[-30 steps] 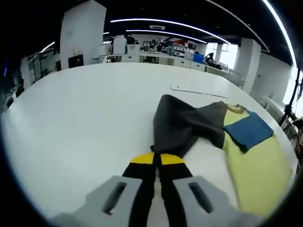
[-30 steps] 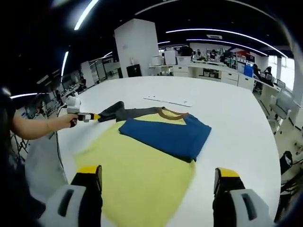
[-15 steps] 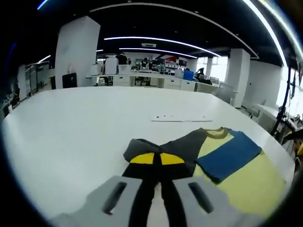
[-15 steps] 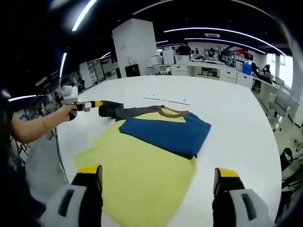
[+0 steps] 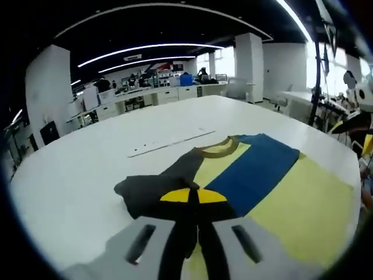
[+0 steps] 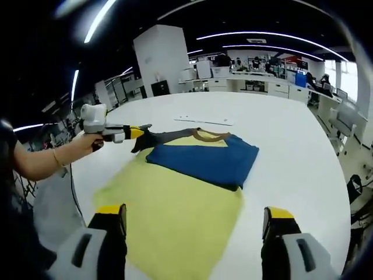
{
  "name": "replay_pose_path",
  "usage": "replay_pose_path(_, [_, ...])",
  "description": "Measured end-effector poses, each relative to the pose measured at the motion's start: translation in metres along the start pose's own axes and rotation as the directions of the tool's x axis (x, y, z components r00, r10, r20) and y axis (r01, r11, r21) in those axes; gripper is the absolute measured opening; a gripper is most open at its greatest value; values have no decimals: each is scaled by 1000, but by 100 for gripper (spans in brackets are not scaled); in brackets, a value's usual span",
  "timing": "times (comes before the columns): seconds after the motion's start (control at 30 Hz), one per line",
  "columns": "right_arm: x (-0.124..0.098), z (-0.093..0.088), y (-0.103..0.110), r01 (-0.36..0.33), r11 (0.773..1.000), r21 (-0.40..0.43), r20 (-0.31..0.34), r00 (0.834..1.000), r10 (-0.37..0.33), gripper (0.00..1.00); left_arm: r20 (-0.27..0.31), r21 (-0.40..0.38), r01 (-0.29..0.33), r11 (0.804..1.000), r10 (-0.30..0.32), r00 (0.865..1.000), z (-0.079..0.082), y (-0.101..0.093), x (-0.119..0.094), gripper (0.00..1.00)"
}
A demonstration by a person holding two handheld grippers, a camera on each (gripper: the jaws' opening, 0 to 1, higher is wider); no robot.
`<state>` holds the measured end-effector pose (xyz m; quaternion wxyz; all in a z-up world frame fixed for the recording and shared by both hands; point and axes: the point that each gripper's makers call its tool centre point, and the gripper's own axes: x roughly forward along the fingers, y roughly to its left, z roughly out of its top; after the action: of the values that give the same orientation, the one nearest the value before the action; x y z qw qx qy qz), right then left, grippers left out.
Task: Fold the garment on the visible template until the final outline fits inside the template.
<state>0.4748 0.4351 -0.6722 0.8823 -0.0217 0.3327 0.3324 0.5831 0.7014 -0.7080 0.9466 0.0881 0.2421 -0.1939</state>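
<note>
Big white desk [image 6: 291, 146], rounded at the edge. Lying flat on it is a yellow shirt [image 6: 175, 210] with a brown collar, its blue sleeve [image 6: 204, 160] folded across the chest. Further back there's a thin white strip [image 6: 204, 121] lying flat on the desk, apart from the shirt.

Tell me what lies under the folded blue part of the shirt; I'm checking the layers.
The blue part lies folded over the yellow body, with the brown collar beside it. What the fold covers, including any template, cannot be seen.
</note>
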Motion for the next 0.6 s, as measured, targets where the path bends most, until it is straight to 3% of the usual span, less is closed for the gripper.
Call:
replay_pose_path(0.1, [0, -2, 0, 1, 1000, 7, -5, 1000, -1, 98, -31, 32, 14, 999, -13, 999, -9, -9, 8, 0])
replay_pose_path(0.37, [1, -4, 2, -8, 1000, 2, -10, 1000, 8, 98, -99, 21, 59, 998, -57, 993, -34, -25, 18, 0])
replay_pose_path(0.47, [1, -3, 3, -11, 1000, -2, -6, 1000, 11, 99, -79, -24, 83, 996, -85, 993, -38, -32, 19, 3])
replay_pose_path(0.6, [0, -4, 1, -8, 1000, -1, -7, 1000, 8, 99, -87, -9, 79, 997, -80, 993, -43, -34, 16, 6])
